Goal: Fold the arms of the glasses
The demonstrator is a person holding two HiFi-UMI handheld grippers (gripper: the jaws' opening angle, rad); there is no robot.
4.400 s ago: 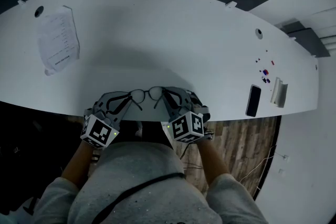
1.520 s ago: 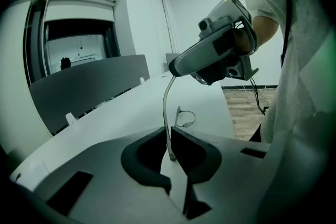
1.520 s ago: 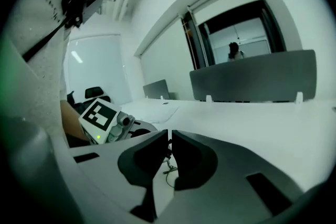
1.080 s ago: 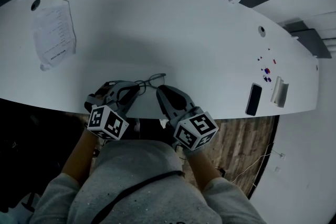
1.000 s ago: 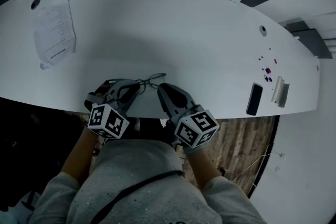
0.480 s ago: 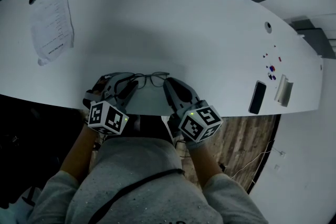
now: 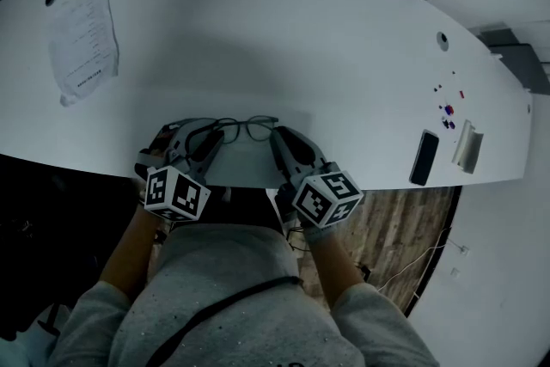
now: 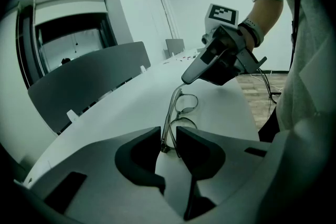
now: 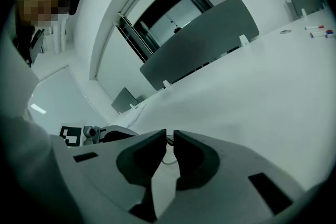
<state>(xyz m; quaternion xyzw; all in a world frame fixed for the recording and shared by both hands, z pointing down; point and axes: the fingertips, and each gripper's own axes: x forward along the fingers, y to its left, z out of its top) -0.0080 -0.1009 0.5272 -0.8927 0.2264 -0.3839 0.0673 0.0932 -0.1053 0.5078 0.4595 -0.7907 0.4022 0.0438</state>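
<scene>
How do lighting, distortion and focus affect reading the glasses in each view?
Head view: dim, table bowed by the wide lens, glasses small yet sharp. Left gripper view: dark round vignette, glasses crisp. Right gripper view: same vignette, mosaic patch upper left, glasses nearly hidden behind jaws.

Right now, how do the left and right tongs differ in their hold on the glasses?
Left tongs grip the glasses at the end on the person's left; right tongs pinch the opposite end. In the head view the left tongs slant rightward, the right tongs leftward. Both are shut on the glasses.
</scene>
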